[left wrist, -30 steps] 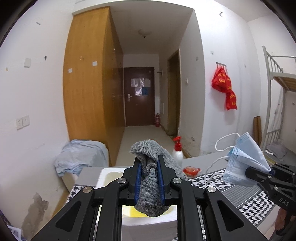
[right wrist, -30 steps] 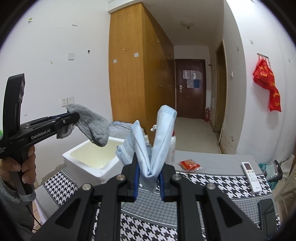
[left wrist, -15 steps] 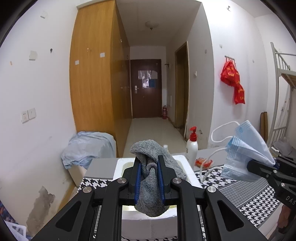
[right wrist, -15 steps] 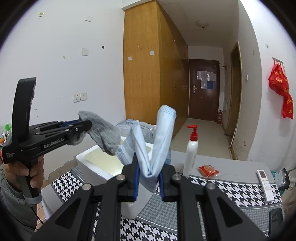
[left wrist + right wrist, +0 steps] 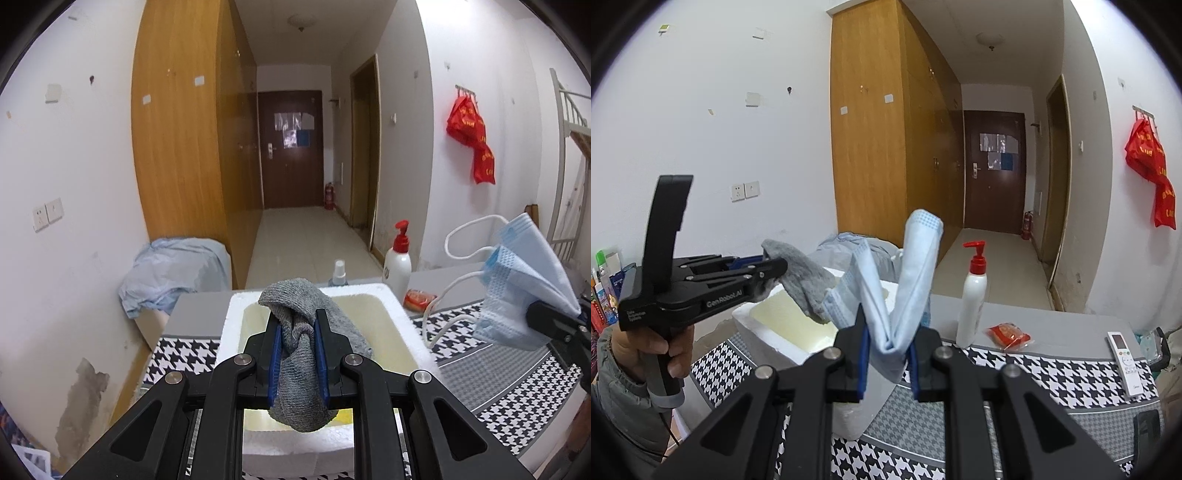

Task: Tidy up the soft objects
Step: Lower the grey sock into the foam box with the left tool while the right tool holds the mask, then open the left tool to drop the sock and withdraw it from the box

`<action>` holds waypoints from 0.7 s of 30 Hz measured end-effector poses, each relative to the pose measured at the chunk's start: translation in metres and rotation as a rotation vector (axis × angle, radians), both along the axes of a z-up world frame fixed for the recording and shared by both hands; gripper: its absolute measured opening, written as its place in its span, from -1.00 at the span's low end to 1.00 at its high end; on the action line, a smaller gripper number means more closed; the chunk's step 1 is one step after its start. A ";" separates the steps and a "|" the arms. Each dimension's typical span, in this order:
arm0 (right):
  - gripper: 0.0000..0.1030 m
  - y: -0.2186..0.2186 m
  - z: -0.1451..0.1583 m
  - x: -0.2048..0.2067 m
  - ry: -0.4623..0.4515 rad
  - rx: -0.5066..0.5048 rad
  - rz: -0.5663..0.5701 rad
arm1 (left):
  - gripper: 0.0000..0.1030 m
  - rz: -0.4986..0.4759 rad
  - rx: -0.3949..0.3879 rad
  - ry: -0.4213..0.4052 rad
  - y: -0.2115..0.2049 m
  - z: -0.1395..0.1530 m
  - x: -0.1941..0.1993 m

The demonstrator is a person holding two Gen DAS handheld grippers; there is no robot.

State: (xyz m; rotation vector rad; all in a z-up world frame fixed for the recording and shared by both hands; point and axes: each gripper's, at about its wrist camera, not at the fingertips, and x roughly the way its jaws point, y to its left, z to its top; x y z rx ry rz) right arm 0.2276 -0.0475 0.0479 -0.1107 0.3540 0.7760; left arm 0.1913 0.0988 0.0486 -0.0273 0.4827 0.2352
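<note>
Left claw (image 5: 298, 354) pinching grey sock (image 5: 301, 350) has moved in over the white foam box (image 5: 408, 332) on the table (image 5: 1052, 373); right claw (image 5: 888, 363) pinches blue mask (image 5: 905, 280) beside it. Drop looks next.

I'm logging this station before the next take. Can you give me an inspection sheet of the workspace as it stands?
Surface: table under a black-and-white houndstooth cloth, bare grey strip at the far edge.
Job's things: grey sock and blue face mask, both in the air; open white foam box on the table.
Clutter: pump bottle, small spray bottle, red packet, remote control.
Grippers: left gripper shut on the sock above the box; right gripper shut on the mask.
Cables: nothing seen.
Surroundings: wooden wardrobe, red bags on a wall hook.
</note>
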 end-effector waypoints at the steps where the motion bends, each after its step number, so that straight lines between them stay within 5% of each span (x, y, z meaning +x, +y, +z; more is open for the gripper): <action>1: -0.59 0.002 0.000 0.001 0.003 -0.002 -0.001 | -0.66 0.003 -0.004 0.009 0.002 -0.003 0.002; 4: -0.59 0.006 0.000 0.005 0.011 -0.006 0.001 | -0.58 -0.002 -0.016 0.033 0.007 -0.007 0.010; 6: -0.59 0.007 0.000 0.007 0.015 -0.009 -0.002 | -0.23 0.004 -0.014 0.035 0.008 -0.008 0.012; 8: -0.59 0.008 0.001 0.008 0.017 -0.010 -0.004 | 0.39 -0.003 -0.022 0.027 0.010 -0.008 0.010; 10: -0.59 0.008 0.001 0.008 0.017 -0.008 -0.004 | 0.56 0.003 -0.031 0.005 0.010 -0.006 0.003; 21: -0.59 0.010 0.003 0.004 0.004 -0.006 0.010 | 0.92 0.037 -0.022 -0.088 0.014 0.009 -0.026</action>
